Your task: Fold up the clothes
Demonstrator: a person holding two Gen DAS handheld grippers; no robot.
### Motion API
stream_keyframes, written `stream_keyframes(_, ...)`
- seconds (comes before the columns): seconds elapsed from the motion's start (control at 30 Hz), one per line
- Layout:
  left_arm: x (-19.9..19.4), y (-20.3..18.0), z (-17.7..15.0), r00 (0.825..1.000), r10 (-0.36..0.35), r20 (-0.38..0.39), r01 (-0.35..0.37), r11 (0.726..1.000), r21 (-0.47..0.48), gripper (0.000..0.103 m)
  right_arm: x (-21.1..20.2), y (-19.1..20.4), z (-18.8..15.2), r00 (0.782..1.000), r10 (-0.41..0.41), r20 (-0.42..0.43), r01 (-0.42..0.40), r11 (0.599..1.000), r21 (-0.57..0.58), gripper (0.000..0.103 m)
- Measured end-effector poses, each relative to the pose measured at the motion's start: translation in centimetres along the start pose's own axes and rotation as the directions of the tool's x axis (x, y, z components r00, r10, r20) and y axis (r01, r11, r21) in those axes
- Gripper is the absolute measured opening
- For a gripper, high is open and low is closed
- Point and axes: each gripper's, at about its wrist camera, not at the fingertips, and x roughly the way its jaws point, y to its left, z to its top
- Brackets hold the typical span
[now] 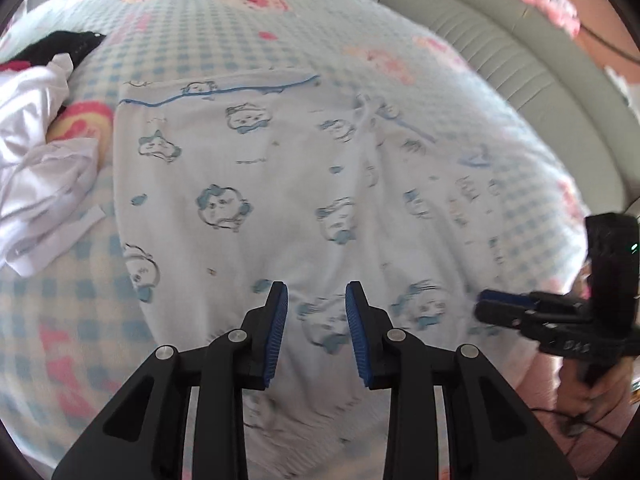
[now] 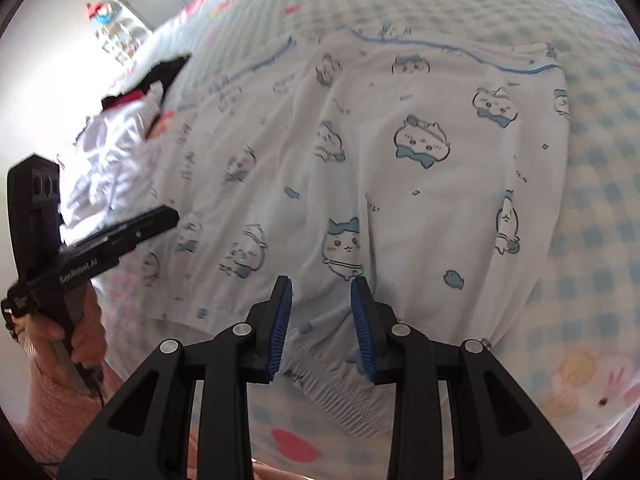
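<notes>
Both grippers hover over the bed (image 1: 248,32), and the printed white garment (image 1: 248,184) lies spread flat across the blue-checked bedspread, its blue-piped edge at the far side and the gathered waistband (image 2: 320,376) nearest. Left gripper (image 1: 316,332) hangs above the near hem, fingers parted, nothing between them. Right gripper (image 2: 321,328) sits over the waistband, fingers likewise released and empty. Off to the far left, a crumpled white garment (image 1: 36,144) and a black one (image 1: 60,46) sit heaped together.
</notes>
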Motion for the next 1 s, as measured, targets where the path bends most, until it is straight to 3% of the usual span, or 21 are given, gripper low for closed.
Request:
stream_keyframes(0.07,-0.6,-0.2,-0.5,1.000,-0.019,0.016,0.019,1.000,-0.021,0.032,0.5,0.7,-0.5,0.999,-0.041,0.008,0.042,0.999,-0.031,0.031)
stream_keyframes(0.17,0.4,0.0,-1.5,0.999,0.023,-0.031,-0.025,0.998,-0.065,0.032,1.8,1.3,-1.1,0.991,-0.134,-0.012,0.133,0.988,-0.076,0.031)
stream_keyframes(0.23,-1.0,1.6,-2.1,1.000,-0.030,0.009,0.031,0.987,-0.157,0.032,1.0,1.1,-1.9,0.991,-0.131,0.005,0.131,0.989,-0.073,0.031)
stream_keyframes(0.33,-3.4,4.5,-3.1,0.989,-0.121,0.091,0.143,0.942,-0.304,0.032,-0.6,-0.1,-3.0,0.996,-0.083,0.038,0.083,0.996,-0.016,0.031)
stream_keyframes(0.4,-4.1,5.1,-3.5,0.984,-0.134,0.117,0.166,0.926,-0.340,0.032,-1.1,-0.6,-3.2,0.998,-0.038,0.041,0.037,0.999,0.032,0.031)
stream_keyframes(0.47,-3.8,4.1,-3.5,0.991,-0.101,0.089,0.124,0.944,-0.304,0.032,-0.8,0.1,-3.5,0.999,-0.042,0.033,0.042,0.999,0.023,0.031)
stream_keyframes(0.53,-3.0,2.8,-3.5,0.999,-0.021,0.036,0.029,0.970,-0.242,0.032,-0.2,0.9,-3.9,0.997,-0.068,0.019,0.068,0.998,0.001,0.031)
stream_keyframes(0.63,-2.5,3.4,-4.2,1.000,0.022,-0.016,-0.025,0.968,-0.250,0.032,0.0,1.0,-4.6,0.996,-0.089,0.005,0.089,0.996,-0.005,0.031)
stream_keyframes(0.73,-3.1,4.1,-4.7,1.000,-0.030,0.008,0.031,0.959,-0.282,0.032,-1.4,-0.1,-5.4,0.998,-0.062,0.028,0.061,0.998,0.036,0.029)
stream_keyframes(0.87,-4.0,3.3,-4.6,0.980,-0.170,0.101,0.192,0.944,-0.269,0.033,-3.1,-1.7,-5.9,0.997,-0.018,0.071,0.010,0.994,0.107,0.031)
stream_keyframes(0.93,-3.1,2.9,-4.3,0.982,-0.170,0.086,0.186,0.948,-0.258,0.033,-2.7,-2.0,-5.8,0.997,-0.039,0.059,0.032,0.994,0.108,0.031)
stream_keyframes(1.0,-2.1,2.9,-4.5,0.993,-0.113,0.031,0.118,0.959,-0.259,0.033,-1.9,-2.3,-5.8,0.998,-0.060,0.028,0.057,0.992,0.112,0.031)
